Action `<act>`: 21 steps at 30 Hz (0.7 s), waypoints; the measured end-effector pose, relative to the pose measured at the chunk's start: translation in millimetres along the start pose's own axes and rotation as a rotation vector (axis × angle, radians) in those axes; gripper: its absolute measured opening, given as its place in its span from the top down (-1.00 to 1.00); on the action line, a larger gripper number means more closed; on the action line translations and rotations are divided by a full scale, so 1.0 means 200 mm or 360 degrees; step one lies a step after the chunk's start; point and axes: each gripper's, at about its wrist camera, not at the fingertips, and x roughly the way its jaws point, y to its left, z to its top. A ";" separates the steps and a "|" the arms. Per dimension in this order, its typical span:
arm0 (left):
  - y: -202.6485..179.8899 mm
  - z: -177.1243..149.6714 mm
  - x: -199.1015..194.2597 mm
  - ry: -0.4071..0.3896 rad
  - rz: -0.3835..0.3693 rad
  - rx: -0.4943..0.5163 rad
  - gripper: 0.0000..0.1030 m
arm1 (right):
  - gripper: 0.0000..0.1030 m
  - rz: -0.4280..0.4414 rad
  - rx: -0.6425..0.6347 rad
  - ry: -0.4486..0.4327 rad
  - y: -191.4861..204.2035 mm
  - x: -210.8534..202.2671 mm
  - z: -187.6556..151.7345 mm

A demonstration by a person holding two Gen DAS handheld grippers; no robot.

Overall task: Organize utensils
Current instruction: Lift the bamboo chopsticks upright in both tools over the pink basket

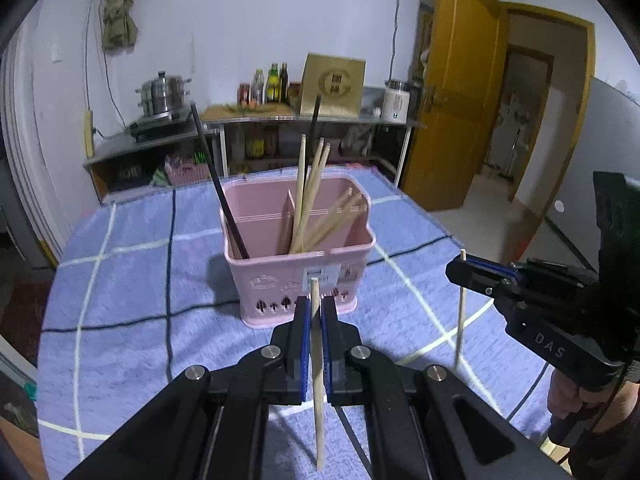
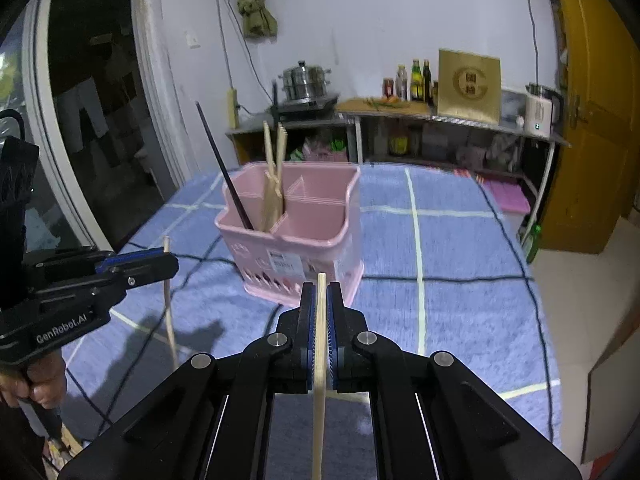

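While clamped upright in left gripper (image 1: pixel 316 308) and right gripper (image 2: pixel 318 296), two pale wooden chopsticks (image 1: pixel 318 380)

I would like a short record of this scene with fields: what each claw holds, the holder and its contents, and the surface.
left claw: shut on a wooden chopstick, held about upright
right claw: shut on another wooden chopstick, also about upright
holder: pink utensil holder with compartments, standing on the table
holder contents: a bundle of wooden chopsticks in one compartment; a black chopstick leaning in another
surface: blue checked cloth
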 end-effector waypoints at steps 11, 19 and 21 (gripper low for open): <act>-0.03 0.02 -0.16 -0.0079 -0.0011 0.0024 0.90 | 0.90 0.0012 -0.0043 -0.0086 0.07 -0.12 0.03; -0.02 0.02 -0.23 -0.0101 -0.0011 0.0036 0.90 | 0.90 0.0019 -0.0075 -0.0114 0.09 -0.17 0.03; -0.02 0.02 -0.24 -0.0106 -0.0012 0.0038 0.90 | 0.90 0.0023 -0.0079 -0.0119 0.10 -0.19 0.03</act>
